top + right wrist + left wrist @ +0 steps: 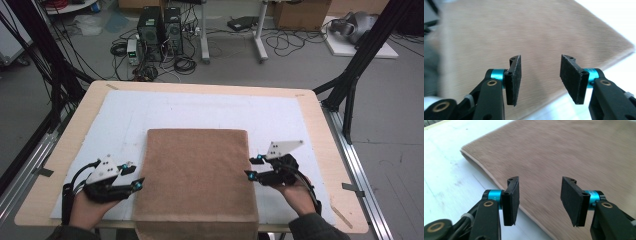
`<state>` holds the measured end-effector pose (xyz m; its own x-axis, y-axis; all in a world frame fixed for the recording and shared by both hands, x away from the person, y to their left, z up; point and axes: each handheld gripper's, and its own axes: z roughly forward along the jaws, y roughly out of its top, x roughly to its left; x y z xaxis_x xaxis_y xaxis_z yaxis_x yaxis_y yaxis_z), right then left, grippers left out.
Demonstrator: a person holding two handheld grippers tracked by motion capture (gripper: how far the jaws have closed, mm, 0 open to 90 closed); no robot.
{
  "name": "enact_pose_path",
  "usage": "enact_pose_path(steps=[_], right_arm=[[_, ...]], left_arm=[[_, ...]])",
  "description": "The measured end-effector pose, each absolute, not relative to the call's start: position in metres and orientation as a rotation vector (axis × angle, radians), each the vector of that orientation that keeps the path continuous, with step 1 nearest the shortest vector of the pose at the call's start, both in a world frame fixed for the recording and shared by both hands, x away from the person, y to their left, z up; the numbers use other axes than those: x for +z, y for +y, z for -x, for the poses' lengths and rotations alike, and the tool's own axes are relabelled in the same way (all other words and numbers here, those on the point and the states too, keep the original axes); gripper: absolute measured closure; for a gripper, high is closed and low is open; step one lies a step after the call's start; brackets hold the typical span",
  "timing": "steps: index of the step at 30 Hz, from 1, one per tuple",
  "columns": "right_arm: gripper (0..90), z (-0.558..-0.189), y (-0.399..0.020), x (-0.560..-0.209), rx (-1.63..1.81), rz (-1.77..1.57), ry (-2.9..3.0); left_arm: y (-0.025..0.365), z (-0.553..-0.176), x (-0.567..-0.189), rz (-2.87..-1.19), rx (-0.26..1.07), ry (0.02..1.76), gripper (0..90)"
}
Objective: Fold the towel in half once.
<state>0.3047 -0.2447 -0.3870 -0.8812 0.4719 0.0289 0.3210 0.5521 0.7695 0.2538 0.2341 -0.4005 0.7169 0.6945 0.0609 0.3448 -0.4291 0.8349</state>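
A brown folded cloth (197, 175) lies flat on the white mat (200, 107), and its near end reaches the table's front edge. My left gripper (136, 176) sits at the cloth's left edge, low over the mat. Its jaws stand open with nothing between them. In the left gripper view the gripper (540, 200) hovers over the cloth (564, 152) just inside its hemmed edge. My right gripper (253, 167) is at the cloth's right edge, also open and holding nothing. The right gripper view has the gripper (540, 78) above the cloth (499, 32) near its border.
The wooden table (312, 115) shows a bare margin around the mat. Black frame posts (350, 80) rise at the table's left and right sides. Computer towers (160, 32) and loose cables lie on the floor beyond the far edge.
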Motion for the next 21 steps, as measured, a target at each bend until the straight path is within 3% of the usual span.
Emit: enact_pose_path(steps=[8, 13, 16, 18, 21], right_arm=[[41.3, -0.366, -0.236, -0.409, 1.170, -0.830, 2.561], [38.3, -0.383, -0.230, -0.430, 1.071, -0.893, 2.568], [38.8, -0.391, -0.228, -0.440, 1.045, -0.914, 2.591], [45.5, -0.392, -0.228, -0.442, 1.076, -0.931, 2.597], [68.1, -0.392, -0.226, -0.442, 1.131, -0.876, 2.647]], left_arm=[[0.224, -0.323, -0.421, -2.081, 0.493, 0.919, 43.6], [0.225, -0.344, -0.438, -2.097, 0.483, 1.031, 42.8], [0.228, -0.350, -0.445, -2.064, 0.411, 1.081, 44.3], [0.227, -0.350, -0.445, -2.051, 0.386, 1.064, 53.4], [0.225, -0.351, -0.446, -2.032, 0.329, 1.061, 74.1]])
